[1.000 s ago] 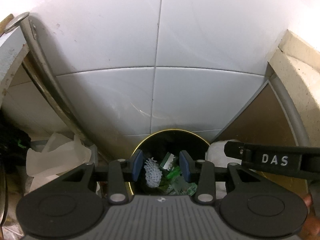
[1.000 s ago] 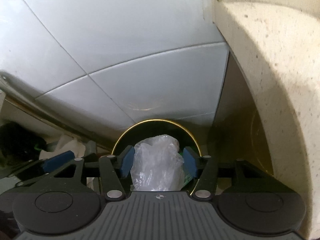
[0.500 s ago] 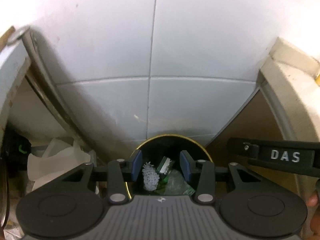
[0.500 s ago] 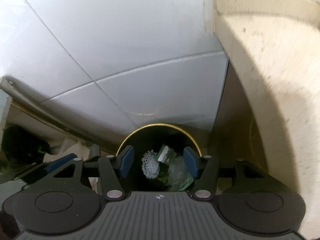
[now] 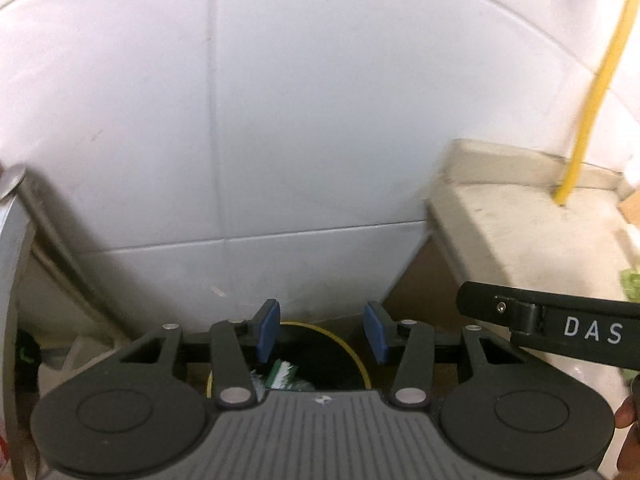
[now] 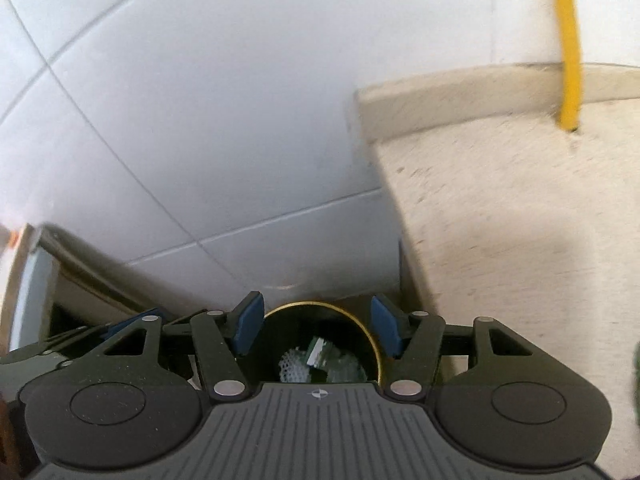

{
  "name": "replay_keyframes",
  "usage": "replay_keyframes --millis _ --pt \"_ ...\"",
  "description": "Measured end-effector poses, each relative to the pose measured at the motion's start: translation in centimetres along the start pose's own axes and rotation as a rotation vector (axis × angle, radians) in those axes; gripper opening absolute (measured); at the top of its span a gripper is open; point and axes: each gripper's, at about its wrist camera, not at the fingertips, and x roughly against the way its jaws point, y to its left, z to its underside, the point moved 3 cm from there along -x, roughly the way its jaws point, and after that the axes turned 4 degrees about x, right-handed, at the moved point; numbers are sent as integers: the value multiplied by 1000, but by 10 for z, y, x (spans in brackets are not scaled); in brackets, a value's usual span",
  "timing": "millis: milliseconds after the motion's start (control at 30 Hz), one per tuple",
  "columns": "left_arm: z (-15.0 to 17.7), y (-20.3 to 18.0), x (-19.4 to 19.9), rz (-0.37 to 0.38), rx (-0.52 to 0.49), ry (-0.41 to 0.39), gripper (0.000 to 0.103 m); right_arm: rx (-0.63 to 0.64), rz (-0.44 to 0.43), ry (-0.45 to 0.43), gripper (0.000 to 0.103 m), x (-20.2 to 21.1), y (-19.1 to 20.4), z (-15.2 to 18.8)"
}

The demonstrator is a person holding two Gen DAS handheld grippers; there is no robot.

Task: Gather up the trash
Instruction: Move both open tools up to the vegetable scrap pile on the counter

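Both tools hang above the dark, gold-rimmed bin (image 6: 320, 344) by the tiled wall (image 5: 320, 120). The left tool (image 5: 322, 330) and right tool (image 6: 318, 328) are both spreading their jaws, nothing between the pads. The trash (image 6: 316, 362), white netting and green scraps, lies inside the bin. Best to lift clear of the rim before turning toward the beige surface (image 6: 520, 220) for more.

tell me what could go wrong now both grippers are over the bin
1. The right gripper sits close beside the left gripper, jaws opening and empty; they might knock together.
2. The counter edge is close on the right and could be clipped.
3. The bin mouth is narrow, so later drops may miss.
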Motion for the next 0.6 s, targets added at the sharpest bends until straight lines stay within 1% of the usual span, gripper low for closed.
replay_keyframes --millis 200,400,600 --pt "-5 -35 9 90 -67 -16 44 -44 30 -70 69 37 -23 -2" --pt "-3 -74 12 164 -152 -12 45 -103 94 -134 71 70 -54 0" --pt "3 -104 17 228 -212 -3 46 -172 161 -172 72 95 -90 6"
